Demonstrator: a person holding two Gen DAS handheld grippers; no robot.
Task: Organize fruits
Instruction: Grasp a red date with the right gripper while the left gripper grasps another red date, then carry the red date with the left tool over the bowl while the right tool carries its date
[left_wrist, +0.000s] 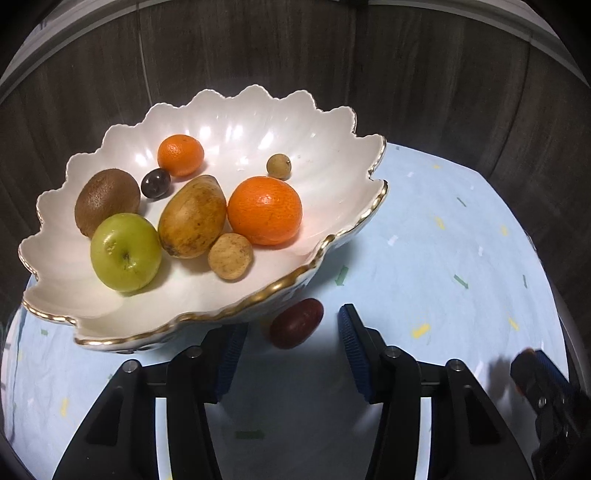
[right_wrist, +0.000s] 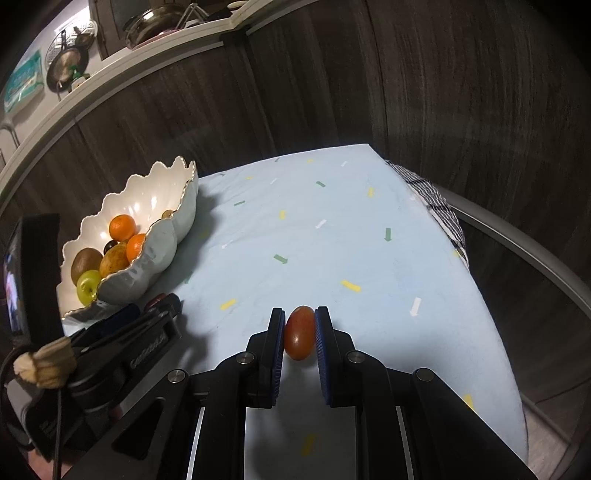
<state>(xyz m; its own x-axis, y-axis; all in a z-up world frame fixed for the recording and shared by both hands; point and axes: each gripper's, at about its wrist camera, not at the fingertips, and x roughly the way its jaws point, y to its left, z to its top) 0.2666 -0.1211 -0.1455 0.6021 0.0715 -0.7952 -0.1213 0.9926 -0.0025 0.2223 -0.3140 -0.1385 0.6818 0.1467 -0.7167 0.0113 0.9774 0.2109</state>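
A white scalloped bowl (left_wrist: 332, 155) with a gold rim holds several fruits: a green apple (left_wrist: 125, 252), a kiwi (left_wrist: 106, 199), two oranges (left_wrist: 264, 210), a brown pear-like fruit (left_wrist: 192, 216) and small round ones. It also shows in the right wrist view (right_wrist: 155, 251). My left gripper (left_wrist: 290, 325) is open, its fingers on either side of a dark red fruit (left_wrist: 295, 323) lying on the cloth by the bowl's front rim. My right gripper (right_wrist: 300, 321) is shut on a small red-orange oval fruit (right_wrist: 299, 334) just above the table.
The table carries a light blue cloth (right_wrist: 332, 240) with small coloured arrow marks. A dark wood wall (right_wrist: 443, 92) stands behind it. The table's right edge (right_wrist: 458, 236) drops off near a checked fabric. The left gripper's body (right_wrist: 122, 343) lies left of my right gripper.
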